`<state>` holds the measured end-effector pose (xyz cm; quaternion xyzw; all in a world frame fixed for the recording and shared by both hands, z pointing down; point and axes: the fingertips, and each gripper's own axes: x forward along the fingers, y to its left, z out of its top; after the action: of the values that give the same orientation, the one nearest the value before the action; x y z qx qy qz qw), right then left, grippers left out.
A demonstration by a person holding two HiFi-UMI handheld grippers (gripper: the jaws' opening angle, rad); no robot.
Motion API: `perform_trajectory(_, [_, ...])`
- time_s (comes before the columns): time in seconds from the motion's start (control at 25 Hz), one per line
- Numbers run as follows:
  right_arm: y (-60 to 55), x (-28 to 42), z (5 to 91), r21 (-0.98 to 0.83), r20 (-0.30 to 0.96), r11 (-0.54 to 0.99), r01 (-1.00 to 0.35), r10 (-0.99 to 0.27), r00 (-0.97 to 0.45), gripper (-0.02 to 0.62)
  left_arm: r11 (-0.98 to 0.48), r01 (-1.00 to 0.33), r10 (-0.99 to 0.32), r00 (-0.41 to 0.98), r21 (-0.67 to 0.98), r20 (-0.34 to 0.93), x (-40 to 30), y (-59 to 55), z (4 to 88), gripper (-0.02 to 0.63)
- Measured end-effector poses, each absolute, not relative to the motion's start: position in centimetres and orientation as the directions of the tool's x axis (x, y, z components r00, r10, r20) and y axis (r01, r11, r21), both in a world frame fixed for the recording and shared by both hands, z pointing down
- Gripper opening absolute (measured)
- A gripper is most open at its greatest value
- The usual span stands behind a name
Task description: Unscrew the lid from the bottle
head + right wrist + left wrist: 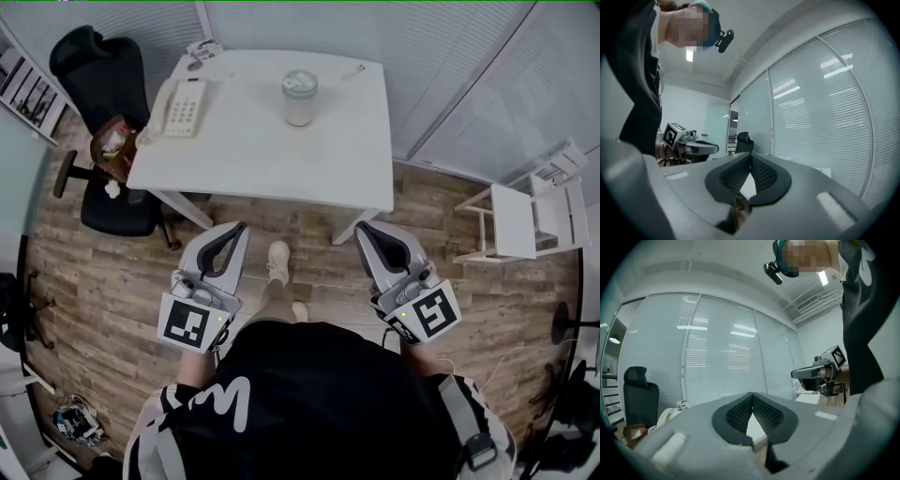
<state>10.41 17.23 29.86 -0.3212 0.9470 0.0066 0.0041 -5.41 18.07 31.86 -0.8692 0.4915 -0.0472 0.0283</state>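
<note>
Standing upright on table, bottle, lid uppermost

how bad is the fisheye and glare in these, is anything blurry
Head view: strong barrel distortion and dark corners, yet the bottle on the white table stays sharp. Left gripper view: reflected light streaks glare on the blinds. Right gripper view: same fisheye bend, one bright ceiling light.

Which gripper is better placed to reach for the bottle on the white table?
Neither clearly. The left gripper and right gripper are both shut, empty, short of the table, and the bottle stands about midway between them. Left, marginally: it seems aimed straighter at it.
</note>
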Motion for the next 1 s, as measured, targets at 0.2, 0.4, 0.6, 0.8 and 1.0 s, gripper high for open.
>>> perform_trajectory(0.2, [15.1, 10.2, 30.0, 0.043, 0.003, 0.781, -0.623, -0.624, -0.782, 0.002, -0.527, -0.845, -0.849, 0.526, -0.091, 0.039, -5.4, 15.6, 31.7, 0.003])
perform_trajectory(0.4, [12.3, 9.9, 30.1, 0.047, 0.005, 0.771, -0.635, -0.636, -0.772, 0.002, -0.544, -0.833, -0.839, 0.543, -0.099, 0.041, -5.5, 12.5, 31.8, 0.003])
perform_trajectory(0.6, [9.1, 9.3, 30.0, 0.047, 0.004, 0.765, -0.643, -0.643, -0.765, 0.002, -0.554, -0.827, -0.832, 0.552, -0.100, 0.044, -5.9, 9.3, 31.7, 0.003])
perform_trajectory(0.8, [6.0, 8.6, 30.2, 0.041, 0.007, 0.759, -0.650, -0.651, -0.759, 0.002, -0.563, -0.820, -0.826, 0.561, -0.101, 0.050, -6.6, 5.9, 31.9, 0.002])
perform_trajectory(1.0, [2.8, 8.0, 30.4, 0.035, 0.015, 0.749, -0.662, -0.663, -0.749, 0.002, -0.579, -0.810, -0.815, 0.577, -0.094, 0.055, -7.0, 2.4, 31.9, 0.003])
